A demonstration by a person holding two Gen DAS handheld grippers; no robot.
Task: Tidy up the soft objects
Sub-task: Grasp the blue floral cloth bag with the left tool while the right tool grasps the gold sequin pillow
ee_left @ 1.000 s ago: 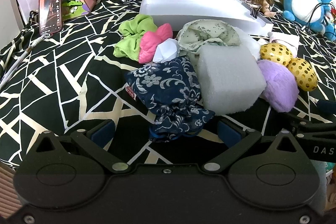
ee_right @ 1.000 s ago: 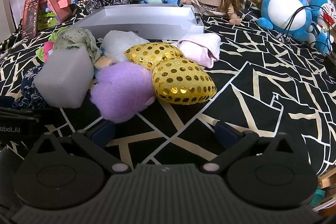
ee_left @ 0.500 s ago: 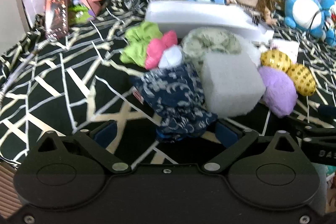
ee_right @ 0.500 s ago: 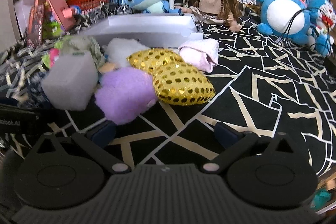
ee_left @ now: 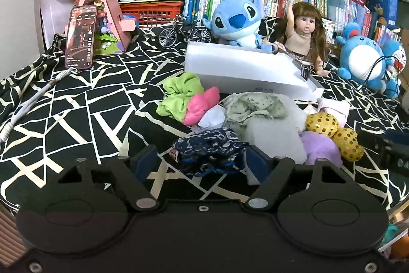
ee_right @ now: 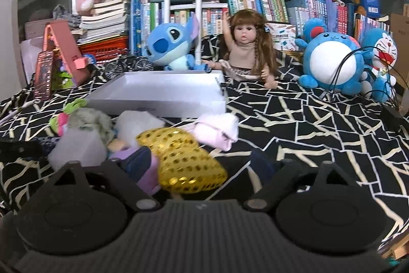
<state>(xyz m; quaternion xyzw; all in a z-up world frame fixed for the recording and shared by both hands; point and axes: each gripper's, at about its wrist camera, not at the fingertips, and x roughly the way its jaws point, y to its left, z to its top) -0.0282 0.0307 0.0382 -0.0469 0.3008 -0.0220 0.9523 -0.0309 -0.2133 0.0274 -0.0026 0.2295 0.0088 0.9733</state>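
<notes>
Navy floral pouch (ee_left: 209, 149) lies limp between the spread, unclenched jaws of left gripper (ee_left: 202, 161): light, floppy cloth, best pinched mid-bulk. Gold sequin cushion (ee_right: 184, 160) sits within right gripper (ee_right: 202, 165), jaws released; sequins likely slick. White tray (ee_left: 245, 71) behind.

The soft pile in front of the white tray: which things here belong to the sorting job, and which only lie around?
Belongs to the job:
- navy floral pouch, between the left tongs
- gold sequin cushion, between the right tongs
- foam block
- purple plush
- green cloth
- white tray

Only lying around:
- doll
- Stitch plush
- phone
- toy bicycle
</notes>
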